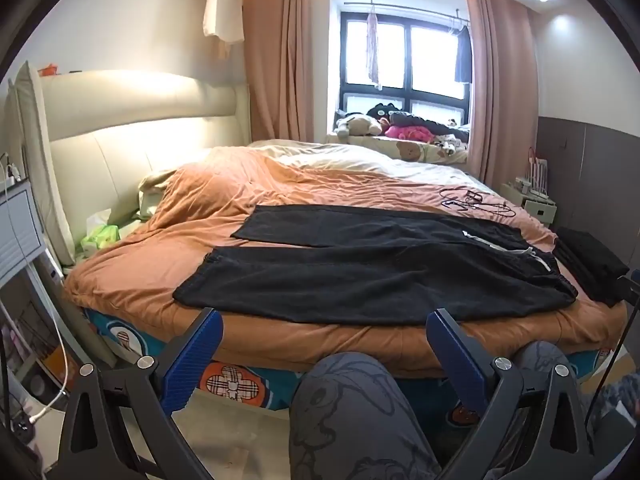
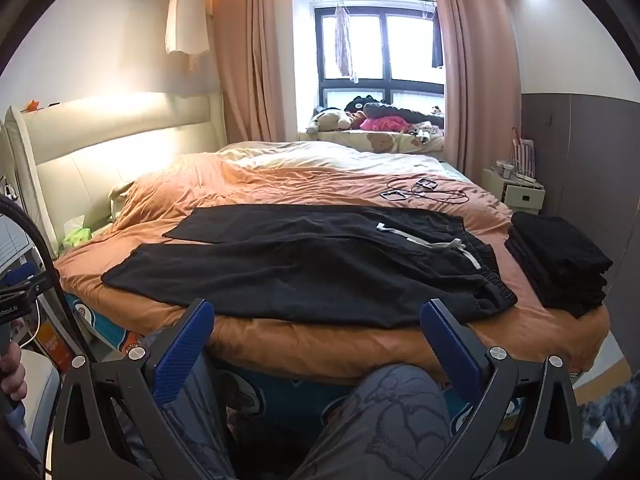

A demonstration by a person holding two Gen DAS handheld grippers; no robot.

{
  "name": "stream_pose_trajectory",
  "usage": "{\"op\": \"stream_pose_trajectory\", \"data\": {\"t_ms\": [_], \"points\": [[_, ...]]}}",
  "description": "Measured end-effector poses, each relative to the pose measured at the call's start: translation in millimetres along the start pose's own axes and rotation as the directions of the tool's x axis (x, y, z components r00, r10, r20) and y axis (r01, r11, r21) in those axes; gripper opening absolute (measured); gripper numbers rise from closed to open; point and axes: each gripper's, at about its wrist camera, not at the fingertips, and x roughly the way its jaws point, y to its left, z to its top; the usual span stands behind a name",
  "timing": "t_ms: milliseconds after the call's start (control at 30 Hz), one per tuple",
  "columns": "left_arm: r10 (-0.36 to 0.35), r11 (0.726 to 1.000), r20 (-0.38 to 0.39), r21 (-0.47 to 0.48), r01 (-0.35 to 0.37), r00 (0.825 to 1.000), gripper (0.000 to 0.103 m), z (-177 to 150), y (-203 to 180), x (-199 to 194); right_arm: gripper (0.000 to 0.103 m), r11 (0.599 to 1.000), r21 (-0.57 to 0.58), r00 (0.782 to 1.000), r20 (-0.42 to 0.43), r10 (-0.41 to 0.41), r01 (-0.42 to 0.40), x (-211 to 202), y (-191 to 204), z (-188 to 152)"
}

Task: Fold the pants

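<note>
Black pants (image 1: 360, 272) lie flat across the orange bedspread (image 1: 224, 216), legs to the left, waistband with a white drawstring (image 2: 432, 242) to the right. They also show in the right wrist view (image 2: 304, 268). My left gripper (image 1: 324, 320) is open and empty, held short of the bed's near edge below the pants. My right gripper (image 2: 318, 312) is open and empty, also at the near edge, just short of the waistband end.
A stack of folded black clothes (image 2: 560, 264) sits at the bed's right corner. Cables and small devices (image 2: 420, 192) lie behind the pants. A bedside unit (image 1: 20, 232) stands left, a small white cabinet (image 2: 516, 192) right. The person's knees (image 1: 352, 400) are below the grippers.
</note>
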Motion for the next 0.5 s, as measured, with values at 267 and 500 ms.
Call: {"op": "stream_pose_trajectory", "data": {"t_ms": [267, 500], "points": [[0.016, 0.999, -0.035, 0.038, -0.015, 0.999, 0.103, 1.6, -9.5, 3.5, 0.103, 1.000, 0.007, 1.000, -0.001, 0.005, -0.005, 2.7, 1.7, -5.2], [0.016, 1.000, -0.024, 0.024, -0.015, 1.000, 0.103, 0.3, -10.1, 0.6, 0.103, 1.000, 0.005, 1.000, -0.014, 0.007, -0.006, 3.2, 0.7, -2.3]]}}
